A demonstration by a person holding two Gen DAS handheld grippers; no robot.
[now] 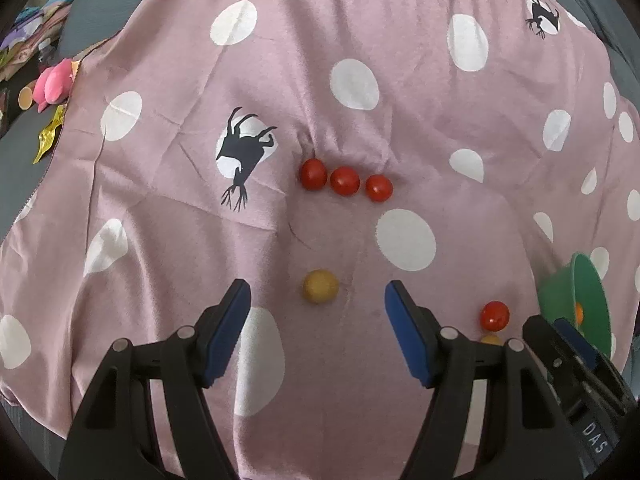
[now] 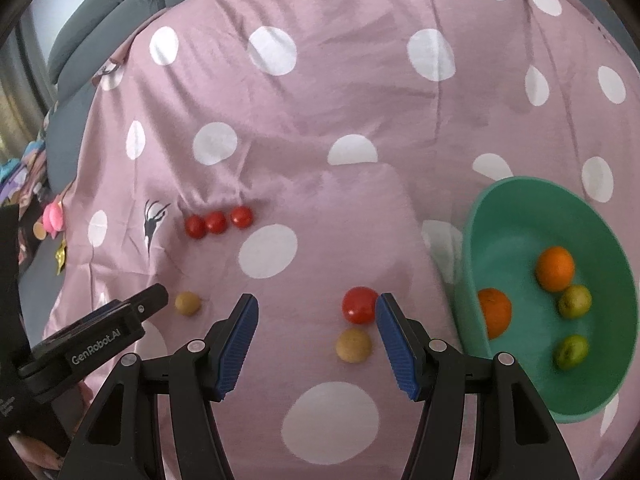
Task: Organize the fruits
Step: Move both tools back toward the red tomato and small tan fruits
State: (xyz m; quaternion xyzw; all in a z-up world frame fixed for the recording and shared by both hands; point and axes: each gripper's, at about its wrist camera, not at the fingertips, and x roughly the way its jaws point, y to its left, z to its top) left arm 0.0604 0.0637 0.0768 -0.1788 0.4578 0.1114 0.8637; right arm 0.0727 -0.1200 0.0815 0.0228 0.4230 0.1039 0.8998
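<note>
Three red tomatoes (image 1: 345, 180) lie in a row on the pink dotted cloth (image 1: 200, 240); they also show in the right wrist view (image 2: 217, 222). My left gripper (image 1: 318, 294) is open around a tan round fruit (image 1: 320, 286). My right gripper (image 2: 317, 312) is open; a red tomato (image 2: 359, 305) sits beside its right finger and a tan fruit (image 2: 353, 345) lies between the fingers. The green bowl (image 2: 520, 208) on the right holds two oranges (image 2: 555, 269) and two green fruits (image 2: 574, 301).
The left gripper's body (image 2: 100, 328) shows at the left of the right wrist view, next to its tan fruit (image 2: 188, 303). A pink toy (image 1: 54, 84) and wrappers lie at the cloth's far left edge. A grey sofa lies beyond.
</note>
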